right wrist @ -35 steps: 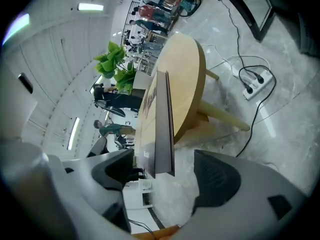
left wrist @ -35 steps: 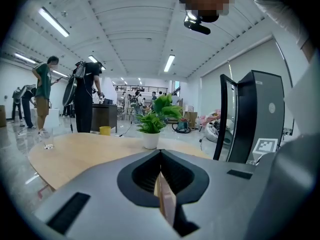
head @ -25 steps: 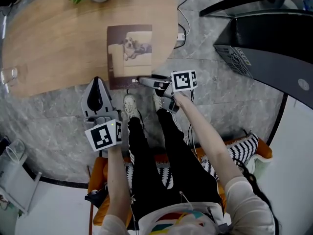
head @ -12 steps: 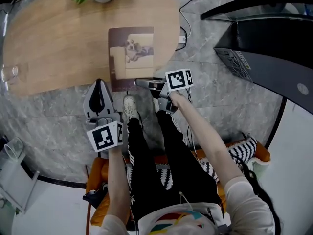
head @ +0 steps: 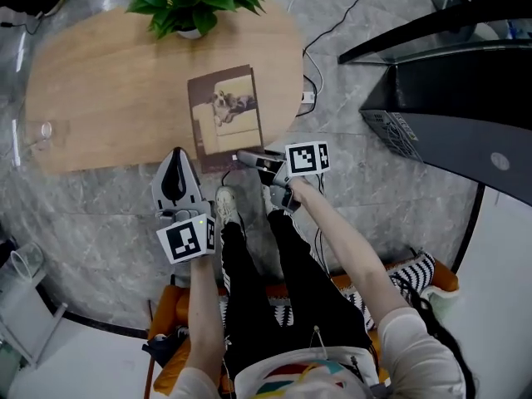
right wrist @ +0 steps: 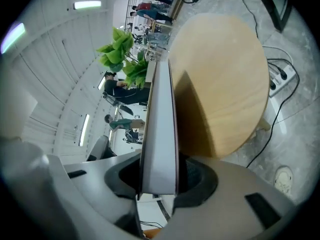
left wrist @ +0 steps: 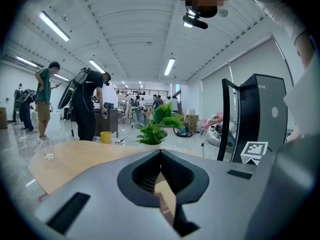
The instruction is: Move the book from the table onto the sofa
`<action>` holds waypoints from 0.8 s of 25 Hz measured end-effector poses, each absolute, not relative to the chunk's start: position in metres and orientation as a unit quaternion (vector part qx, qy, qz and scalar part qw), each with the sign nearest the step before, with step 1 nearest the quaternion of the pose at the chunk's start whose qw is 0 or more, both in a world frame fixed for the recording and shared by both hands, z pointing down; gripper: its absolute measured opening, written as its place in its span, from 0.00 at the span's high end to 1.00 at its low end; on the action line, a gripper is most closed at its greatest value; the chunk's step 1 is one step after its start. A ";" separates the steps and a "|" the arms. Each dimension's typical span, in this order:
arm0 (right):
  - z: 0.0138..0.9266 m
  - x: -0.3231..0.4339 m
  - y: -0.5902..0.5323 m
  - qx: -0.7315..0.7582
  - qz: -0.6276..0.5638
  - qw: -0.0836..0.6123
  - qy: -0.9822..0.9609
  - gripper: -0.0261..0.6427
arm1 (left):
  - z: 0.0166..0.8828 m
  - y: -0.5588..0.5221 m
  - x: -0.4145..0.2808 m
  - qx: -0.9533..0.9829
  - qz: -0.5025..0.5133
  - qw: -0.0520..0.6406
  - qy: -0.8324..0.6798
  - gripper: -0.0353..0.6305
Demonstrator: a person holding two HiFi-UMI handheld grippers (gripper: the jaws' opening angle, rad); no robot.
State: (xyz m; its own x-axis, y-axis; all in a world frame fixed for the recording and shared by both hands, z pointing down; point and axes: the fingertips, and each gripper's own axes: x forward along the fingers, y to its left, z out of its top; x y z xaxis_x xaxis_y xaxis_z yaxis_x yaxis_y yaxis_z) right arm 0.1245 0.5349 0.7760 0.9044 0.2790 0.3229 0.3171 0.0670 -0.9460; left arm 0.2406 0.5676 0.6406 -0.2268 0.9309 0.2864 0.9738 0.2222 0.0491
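words: none can be read | numbers: none can be read | book [head: 224,115] cover: a picture of a dog on a sofa, any print too small to read | left marker cube [head: 186,238]: black and white squares, no letters | right marker cube [head: 307,158]: same kind of squares, no letters

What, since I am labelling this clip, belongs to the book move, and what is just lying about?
In the job: book; wooden table under it; right tool, jaws closing on the book's near edge; orange seat under the person, probably the sofa.
Lying about: potted plant; clear glass; power strip on the floor; left tool, shut and empty.
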 end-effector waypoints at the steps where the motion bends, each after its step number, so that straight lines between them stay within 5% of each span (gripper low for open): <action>1: 0.766 0.124 0.538 -0.690 -0.017 0.689 -0.220 0.73 | 0.632 0.568 0.240 -0.614 -0.105 0.096 -0.776 0.94; 20: 0.438 0.141 0.556 -0.770 0.147 0.586 -0.207 0.73 | 0.349 0.534 0.272 -0.644 -0.025 0.020 -0.764 0.94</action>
State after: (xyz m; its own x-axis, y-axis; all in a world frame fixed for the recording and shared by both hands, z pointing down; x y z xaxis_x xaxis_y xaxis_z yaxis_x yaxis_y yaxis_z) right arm 0.1408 0.5558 0.4381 0.8715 0.4901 0.0158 0.1456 -0.2280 -0.9627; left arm 0.2720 0.5341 0.3493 -0.1700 0.9834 0.0634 0.9854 0.1696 0.0122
